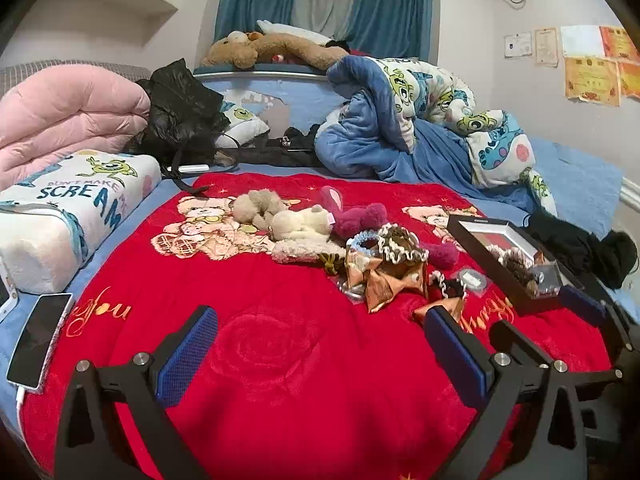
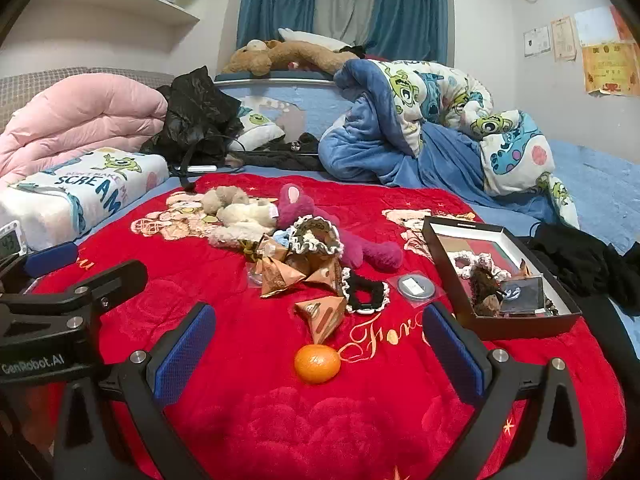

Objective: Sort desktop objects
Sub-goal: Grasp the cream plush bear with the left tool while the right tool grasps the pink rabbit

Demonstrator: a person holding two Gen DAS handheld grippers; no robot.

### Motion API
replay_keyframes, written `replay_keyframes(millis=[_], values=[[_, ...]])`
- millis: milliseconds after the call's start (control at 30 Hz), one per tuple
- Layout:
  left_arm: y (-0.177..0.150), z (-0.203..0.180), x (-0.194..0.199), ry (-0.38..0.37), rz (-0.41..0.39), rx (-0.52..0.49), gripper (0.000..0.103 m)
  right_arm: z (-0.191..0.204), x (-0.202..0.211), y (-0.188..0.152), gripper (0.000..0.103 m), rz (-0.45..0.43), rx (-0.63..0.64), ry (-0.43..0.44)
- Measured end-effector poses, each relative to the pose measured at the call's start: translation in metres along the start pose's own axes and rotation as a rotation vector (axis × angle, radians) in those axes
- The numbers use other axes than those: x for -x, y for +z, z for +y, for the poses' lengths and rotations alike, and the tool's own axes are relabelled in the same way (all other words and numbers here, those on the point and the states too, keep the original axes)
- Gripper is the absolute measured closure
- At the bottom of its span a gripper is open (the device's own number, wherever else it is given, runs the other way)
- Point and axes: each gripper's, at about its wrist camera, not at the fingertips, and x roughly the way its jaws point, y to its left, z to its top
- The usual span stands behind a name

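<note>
Both grippers hang low over the near edge of the bed, angled down at the red blanket (image 2: 280, 420). The left gripper (image 1: 320, 356) has its blue pads spread wide with only blanket between them, and the right gripper (image 2: 318, 354) is spread just as wide, with nothing gripped. Between the right gripper's pads, on the blanket near the bed's near edge, sits an orange (image 2: 317, 363), untouched. Just beyond it lies a brown foil packet (image 2: 322, 316), and past that, in the middle of the bed, a heap of more packets, frilly hair ties (image 2: 366, 294) and plush toys, a pink one (image 2: 340, 232) beside cream ones (image 2: 244, 212). Toward the right edge stands an open black box (image 2: 500, 276) with hair ties and small bits already in it; a round tin (image 2: 416, 286) lies just beside its left wall. A phone (image 1: 38, 340) rests at the left edge.
</note>
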Motion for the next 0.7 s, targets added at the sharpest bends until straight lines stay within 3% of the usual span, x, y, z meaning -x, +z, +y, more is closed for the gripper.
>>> replay_keyframes(millis=[133, 367, 700], values=[[0.015, 0.005, -0.016, -0.033, 0.017, 0.04, 0.0, -0.013, -0.01, 0.013, 0.0, 0.001, -0.042, 0.035], [0.043, 0.014, -0.063, -0.017, 0.081, 0.008, 0.0, -0.032, -0.043, 0.039, 0.0, 0.03, -0.104, 0.09], [0.084, 0.033, -0.174, -0.018, 0.217, -0.016, 0.0, -0.038, -0.16, 0.091, 0.0, 0.223, -0.098, 0.203]])
